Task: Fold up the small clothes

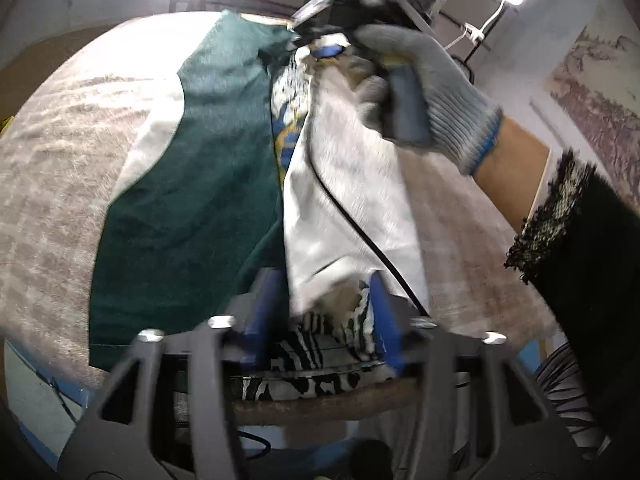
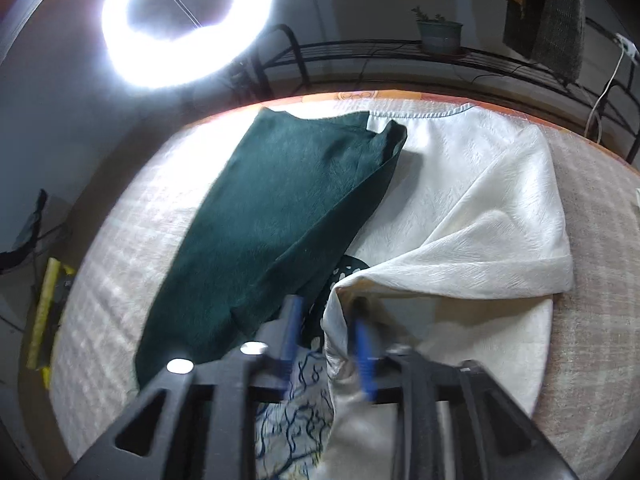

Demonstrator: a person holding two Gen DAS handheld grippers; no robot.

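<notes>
Where both claws pinch, crinkled white cloth (image 2: 460, 240).

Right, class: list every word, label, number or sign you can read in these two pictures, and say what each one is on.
None can be read.
Garment: blue and gold print, no letters legible.
Orange table edge: a faint mark, too blurred to read.
Wall picture: a drawing, no words visible.

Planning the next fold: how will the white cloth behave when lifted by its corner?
Probably floppy: the white cloth already drapes in soft folds where the right tool pinches it. Likely light, since one pinched edge holds it up. It may drag the green cloth overlapping it.
</notes>
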